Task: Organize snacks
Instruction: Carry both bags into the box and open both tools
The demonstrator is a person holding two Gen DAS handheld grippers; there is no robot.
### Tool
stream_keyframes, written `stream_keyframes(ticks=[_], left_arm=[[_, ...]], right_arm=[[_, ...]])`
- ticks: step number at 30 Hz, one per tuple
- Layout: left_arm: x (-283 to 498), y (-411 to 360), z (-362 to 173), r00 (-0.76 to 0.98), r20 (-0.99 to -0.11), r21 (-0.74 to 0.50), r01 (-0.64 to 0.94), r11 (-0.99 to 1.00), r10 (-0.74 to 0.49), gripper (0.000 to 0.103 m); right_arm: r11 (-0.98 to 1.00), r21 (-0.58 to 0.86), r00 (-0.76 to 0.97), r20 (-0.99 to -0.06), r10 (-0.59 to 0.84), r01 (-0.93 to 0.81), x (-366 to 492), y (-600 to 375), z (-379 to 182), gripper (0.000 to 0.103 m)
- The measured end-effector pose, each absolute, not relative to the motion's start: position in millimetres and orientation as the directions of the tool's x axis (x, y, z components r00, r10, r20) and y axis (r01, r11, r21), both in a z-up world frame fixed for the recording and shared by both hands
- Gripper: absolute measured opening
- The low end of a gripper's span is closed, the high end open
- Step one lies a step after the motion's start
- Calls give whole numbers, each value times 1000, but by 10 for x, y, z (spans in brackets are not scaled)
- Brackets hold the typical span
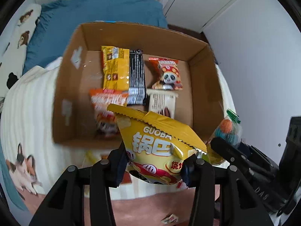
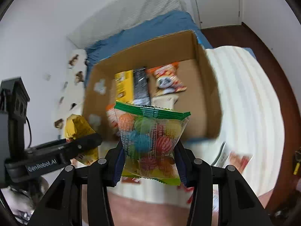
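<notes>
Left gripper (image 1: 154, 166) is clamped on a yellow chip bag (image 1: 156, 141) (GUOBA lettering on front), both fingers pressing its lower sides, bag upright, just in front of the near wall of the cardboard box (image 1: 69, 86). Right gripper (image 2: 148, 162) is clamped on a clear candy bag (image 2: 150, 137) with a green sealed top and coloured balls inside, also held upright just short of the box (image 2: 203, 101) near edge.

Box is open-topped and sits on a cream ribbed blanket (image 1: 30, 101) on the bed. Inside it, flat on the bottom: a yellow packet (image 1: 114, 67) touching a black packet (image 1: 136, 77) on its right, a panda snack pouch (image 1: 167, 73) toward the right, a white wrapper (image 1: 162, 101) just below the pouch, and an orange-and-white packet (image 1: 107, 103) at the near left, blurred.

From the left wrist view the right gripper's finger and the candy bag show at the right edge (image 1: 228, 130); from the right wrist view the left gripper and chip bag (image 2: 80, 131) show at the left. Blue bedsheet (image 1: 97, 13) lies behind the box. More small wrappers (image 2: 235, 160) lie on the blanket by the box's near right corner, too blurred to identify.
</notes>
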State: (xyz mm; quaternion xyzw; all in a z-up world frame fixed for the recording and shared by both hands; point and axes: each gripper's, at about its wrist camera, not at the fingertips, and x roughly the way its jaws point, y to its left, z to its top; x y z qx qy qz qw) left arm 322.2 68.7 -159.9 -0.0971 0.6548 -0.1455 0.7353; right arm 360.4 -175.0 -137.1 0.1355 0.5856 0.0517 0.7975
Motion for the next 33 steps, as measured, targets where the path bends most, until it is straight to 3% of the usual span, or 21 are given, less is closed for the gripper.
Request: stream_keyframes(ticks=[7,13,14,15,16,17,18,20,33], left_arm=[[3815,464,-2235,-48,-949,-313,59,948,-310,44],[3831,350,-2577,-137,-957,-267,85,960,-255,45],[3827,351,-2632,-148,-956,-265,80,961,-252,46],[3824,358,-2666,-152,-958,-258,77,963,-244,47],[3826,376,-2697,-151,-959,-253,69,965,-240,49],[3827,408,-2716,-146,-958,-257,55,965,-247,61],[3832,420,-2735,-143,-957,-261,50,964,-251,81],[3819,455,-2714,-122,-961,-256,52,965,-248,93],[3713,713,-2342,-11,-979,-204,63,977,-203,93]], right_arm=[[974,199,232,-958,171,105,4086,-1925,-1697,50],[975,180,137,-977,162,131,4258,-2015,-2068,51],[977,168,118,-981,152,135,4259,-2016,-2112,62],[979,161,104,-983,148,128,4275,-2000,-2145,80],[978,169,103,-982,157,119,4271,-1973,-2148,85],[980,161,96,-984,150,118,4269,-1958,-2155,91],[981,157,92,-985,147,115,4271,-1936,-2153,91],[983,147,87,-987,138,110,4286,-1890,-2164,93],[990,103,127,-988,90,98,4239,-1770,-2052,98]])
